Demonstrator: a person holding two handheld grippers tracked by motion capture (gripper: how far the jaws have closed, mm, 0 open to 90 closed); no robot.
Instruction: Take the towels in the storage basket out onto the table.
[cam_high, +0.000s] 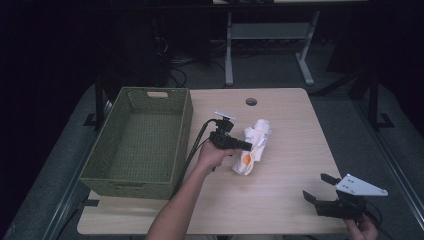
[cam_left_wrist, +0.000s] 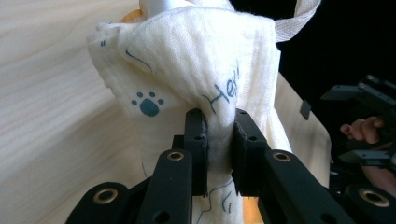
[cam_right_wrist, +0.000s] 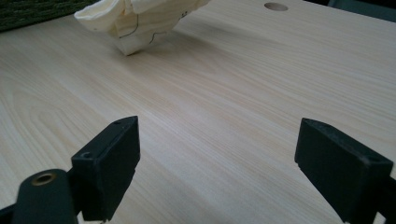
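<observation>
A cream cloth printed with blue paw marks and lettering lies bunched in the middle of the wooden table. My left gripper is shut on a fold of the cloth; the fabric is pinched between the two black pads. My right gripper stands open near the table's front right corner, its jaws wide apart over bare wood with nothing between them. The cloth shows at the top left of the right gripper view.
A green woven basket stands on the left part of the table, close beside my left hand. A round cable hole sits near the far edge. Table legs and dark floor lie beyond.
</observation>
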